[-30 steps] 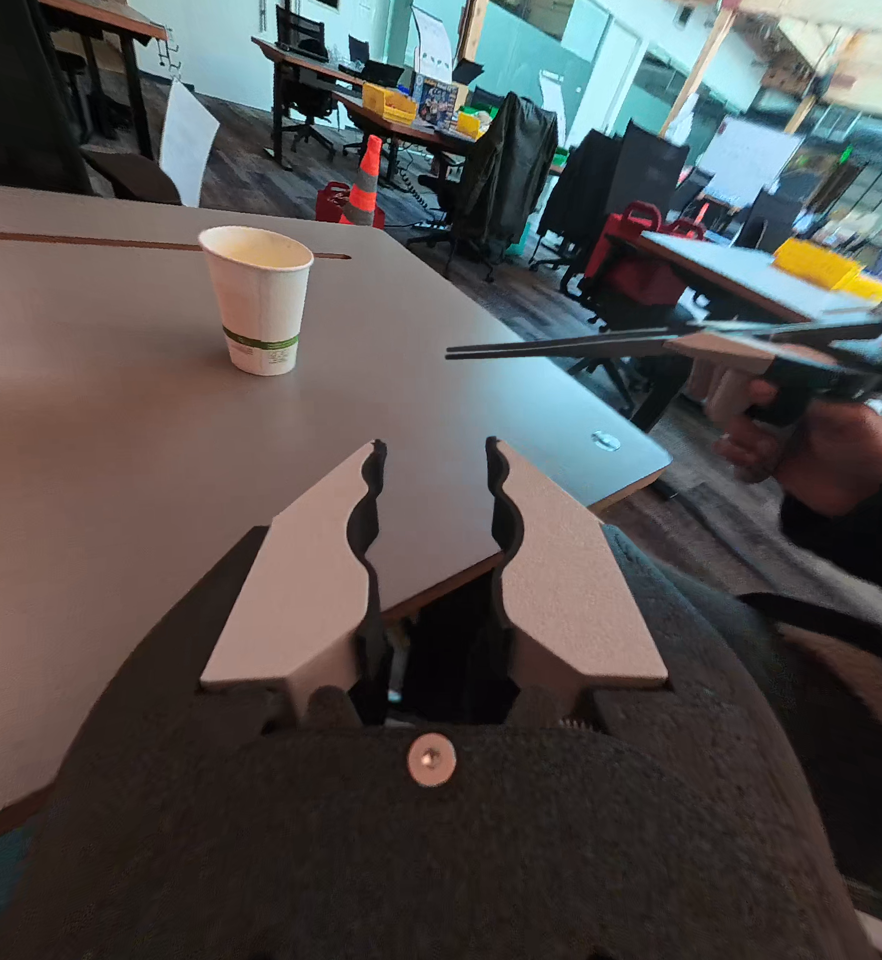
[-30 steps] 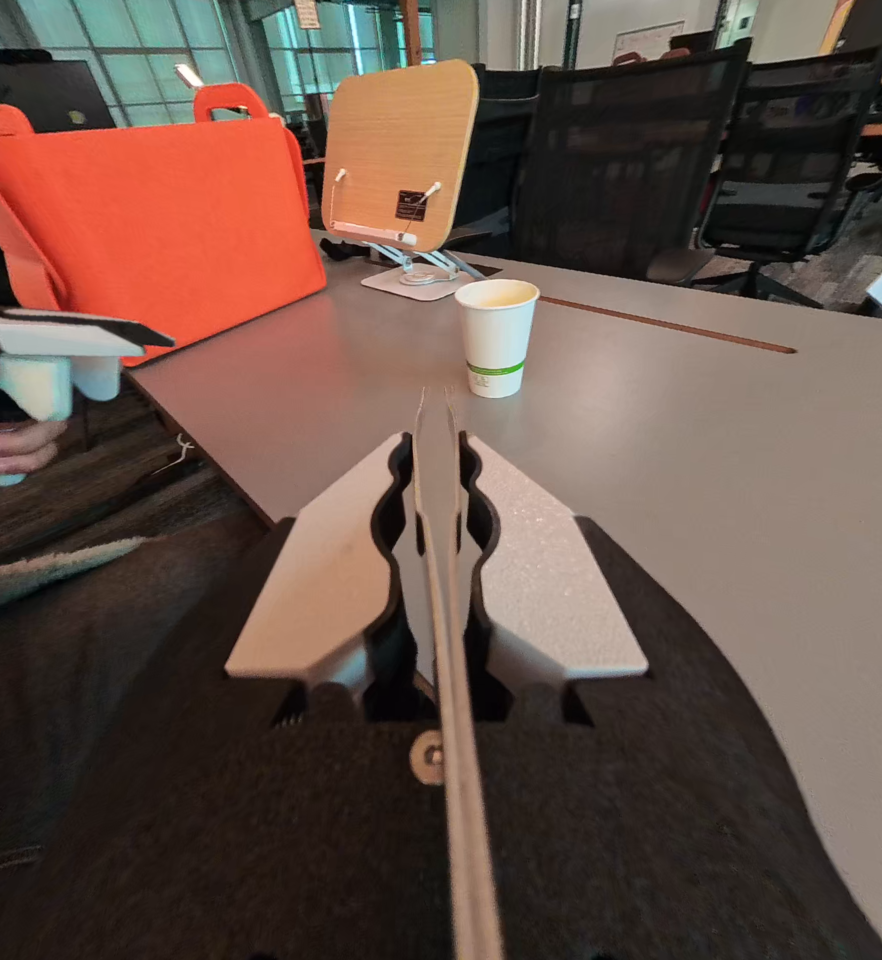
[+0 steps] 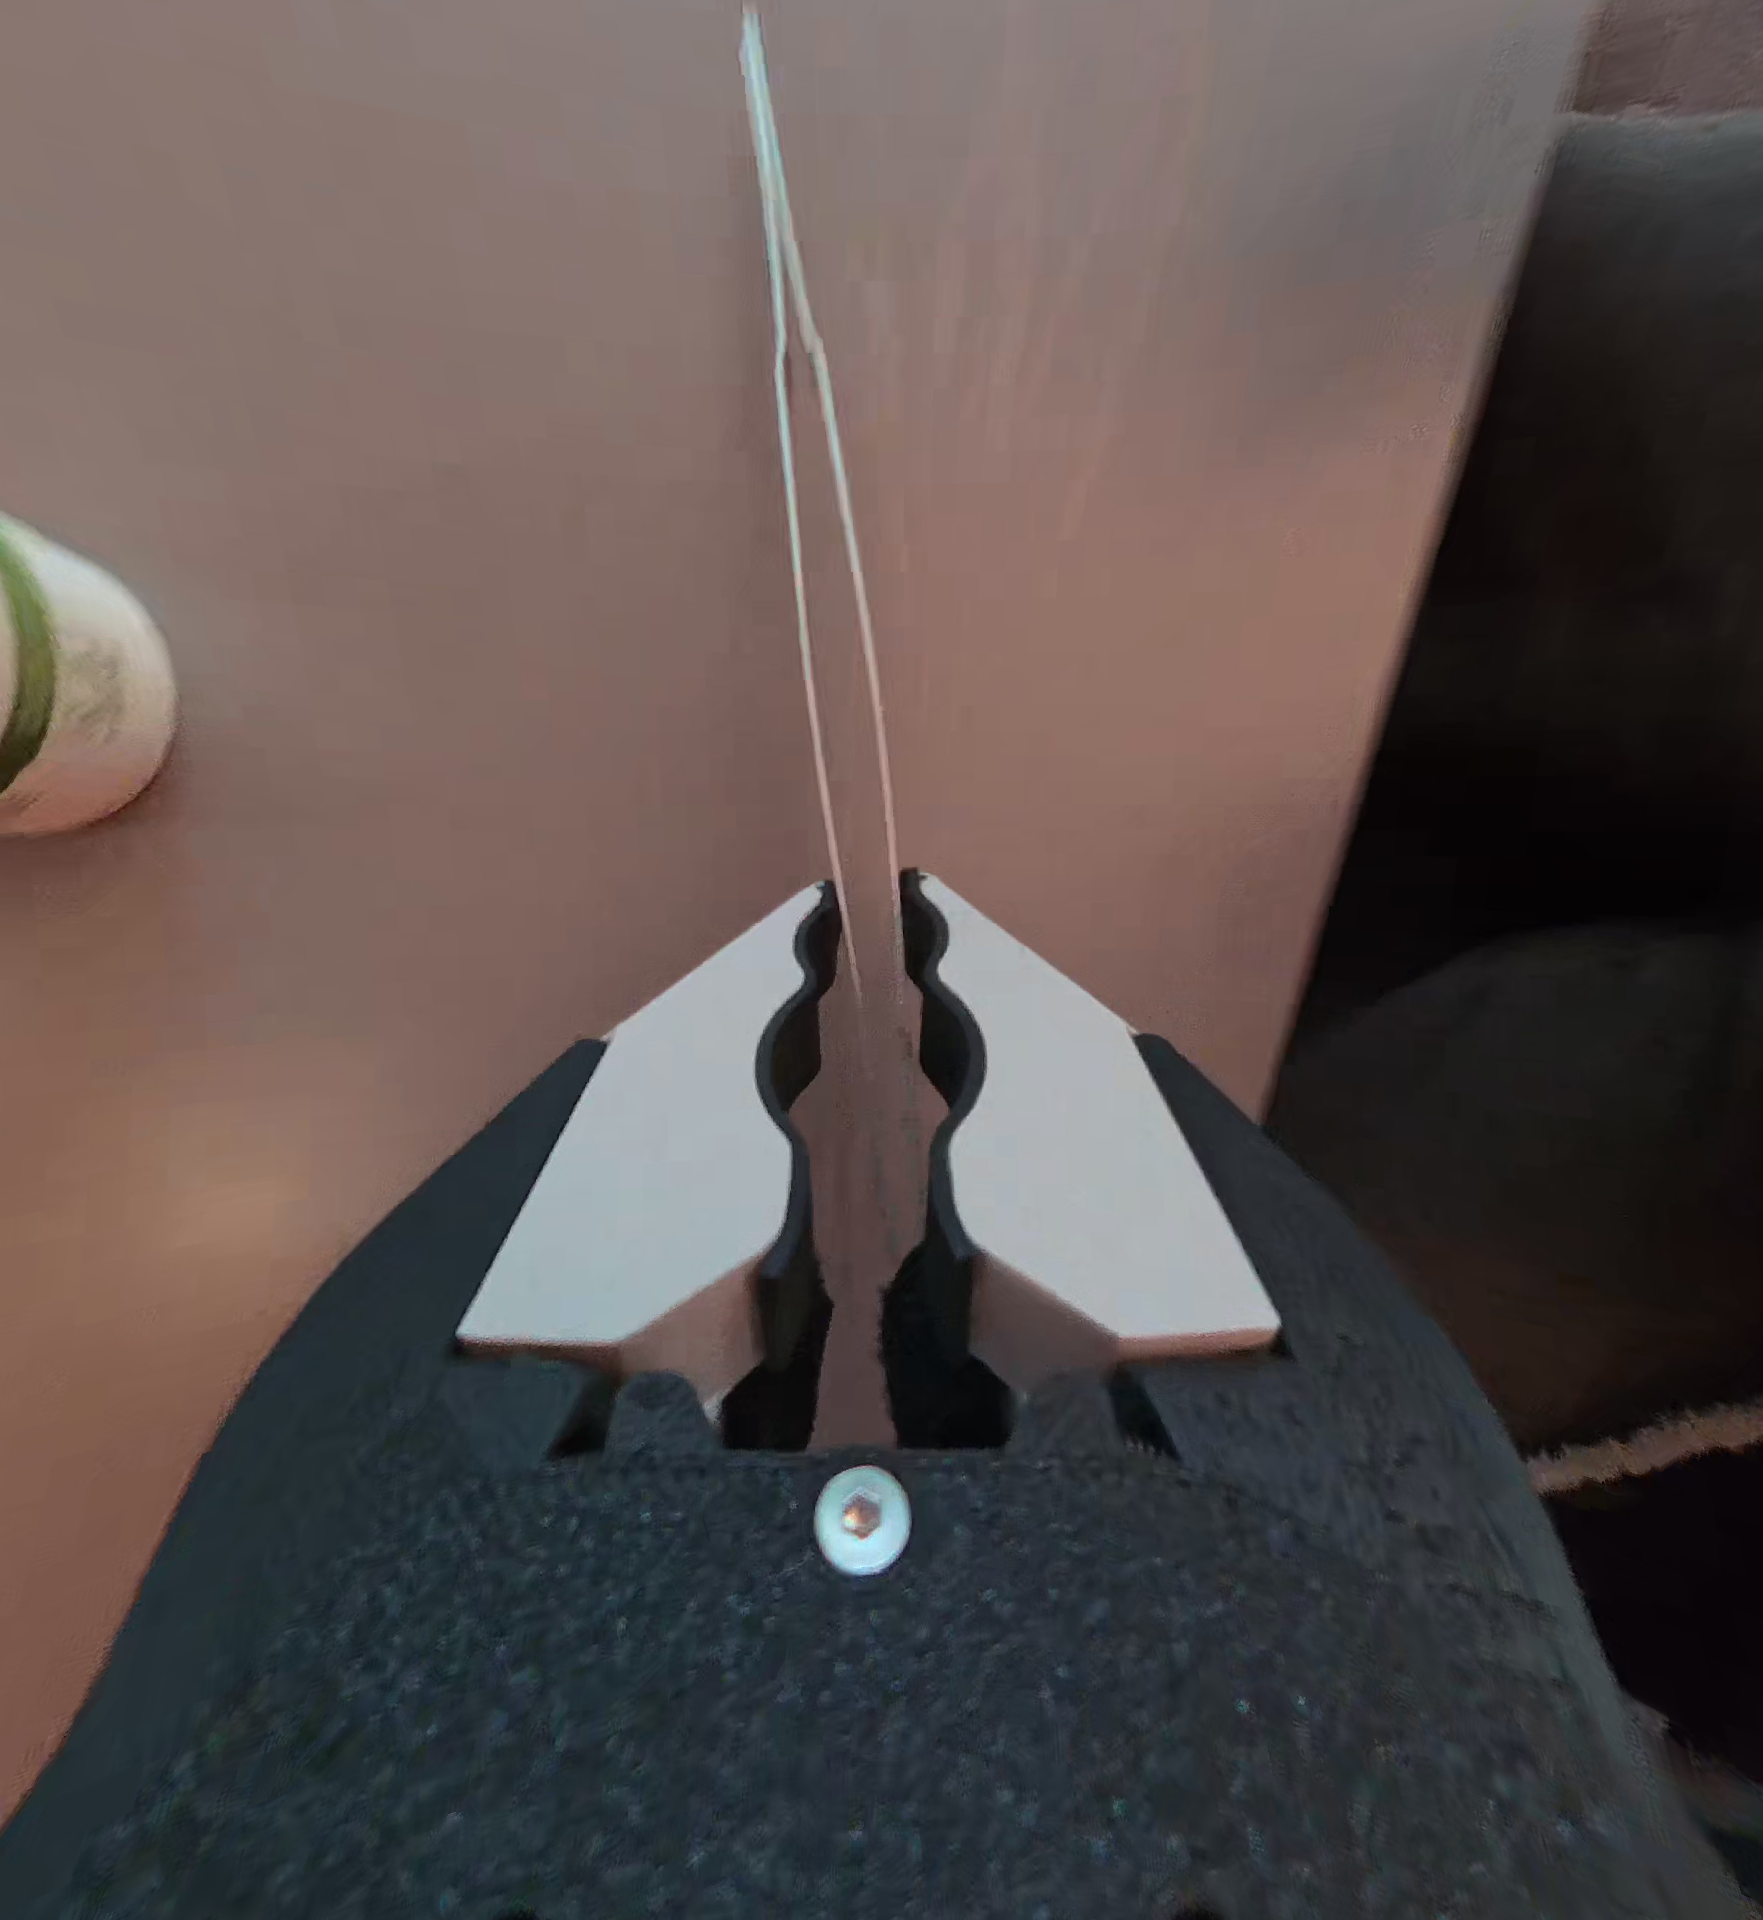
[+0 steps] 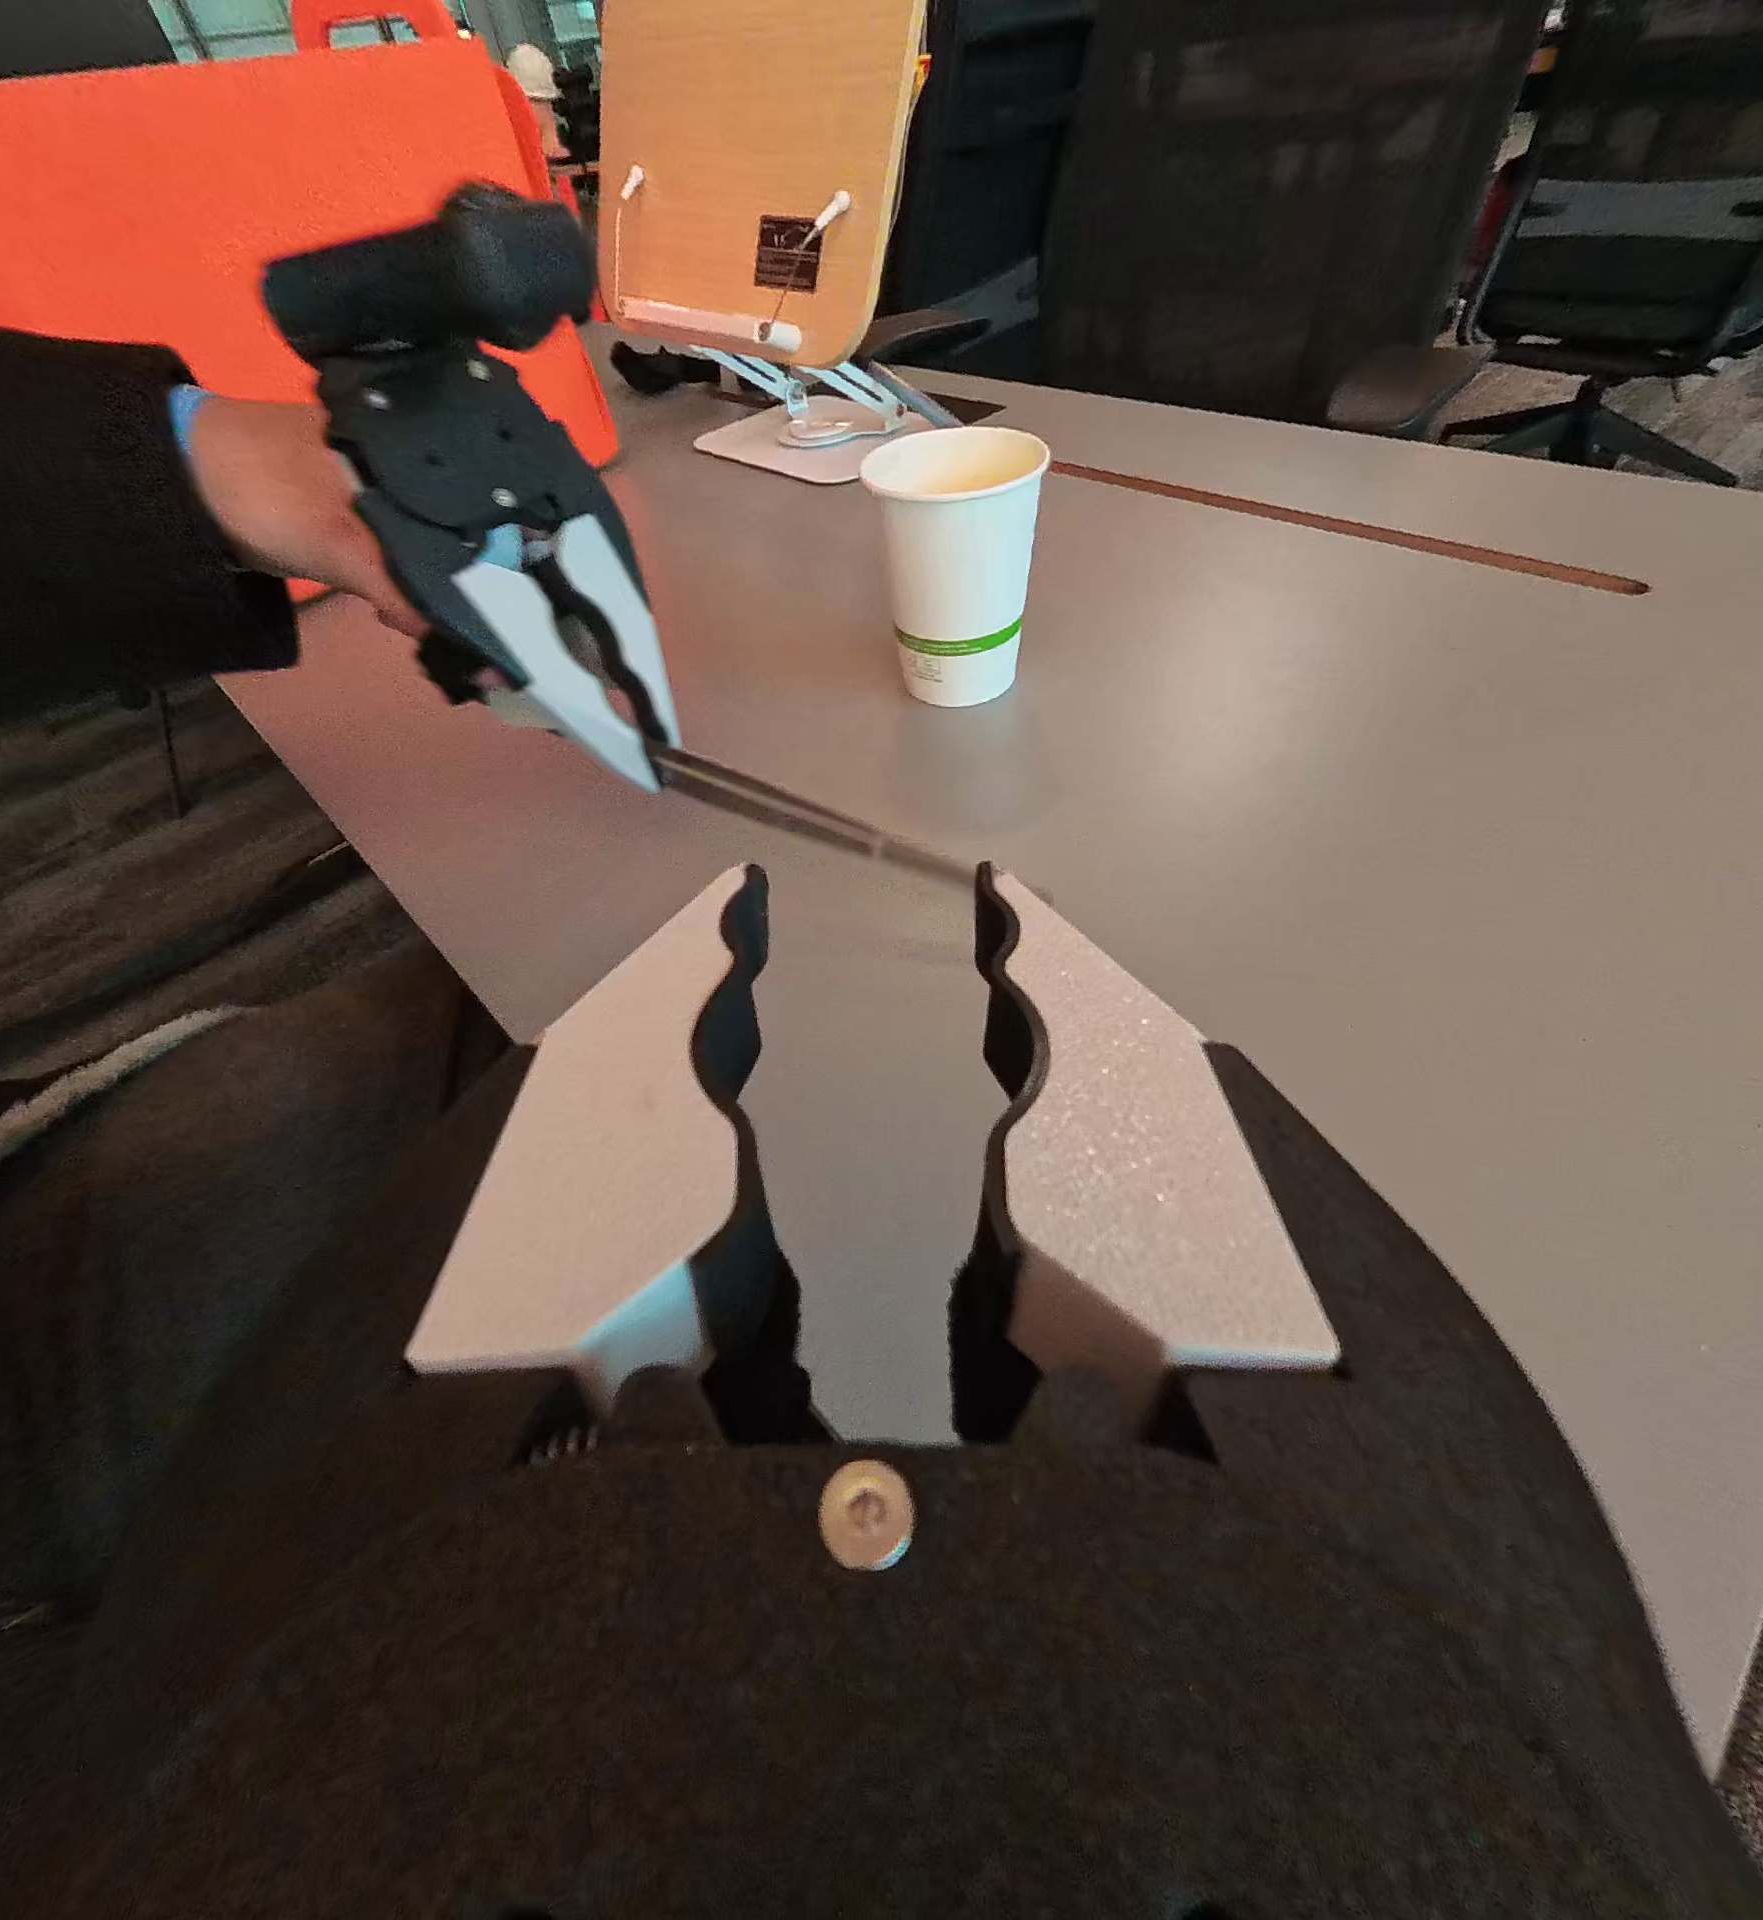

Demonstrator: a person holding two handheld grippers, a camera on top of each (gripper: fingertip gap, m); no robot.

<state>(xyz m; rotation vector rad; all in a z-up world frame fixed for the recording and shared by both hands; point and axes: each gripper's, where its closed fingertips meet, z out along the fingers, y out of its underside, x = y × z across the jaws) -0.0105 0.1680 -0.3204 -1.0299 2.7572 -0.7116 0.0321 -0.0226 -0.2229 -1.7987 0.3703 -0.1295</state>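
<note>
My left fingers [image 3: 869, 883] are clenched on a pair of thin metal tweezers [image 3: 830, 540], whose two slim arms run straight out ahead from between the tips and meet at a point far forward, low over the grey surface [image 3: 441, 364]. Off to the left of these fingers, well apart, stands a white paper cup [image 3: 20, 675] with a green band, blurred at the edge of that view. To the right of them the surface ends and something dark lies below; I cannot tell what it is. My right fingers [image 4: 872, 883] are released, spread wide with nothing between them, and they hang just above the surface near its edge. From the right wrist view the tweezers' point [image 4: 918, 857] sits just ahead of the right fingertips, close to the right-hand one; I cannot tell whether they touch. The left fingers [image 4: 653, 764] come in from ahead and to the left, gripped by a hand [image 4: 285, 509] in a dark sleeve. The cup [image 4: 958, 566] stands upright farther ahead, slightly right, apart from both. Behind it is a tilted wooden stand [image 4: 757, 156], with an orange bag [image 4: 202, 208] to its left.
</note>
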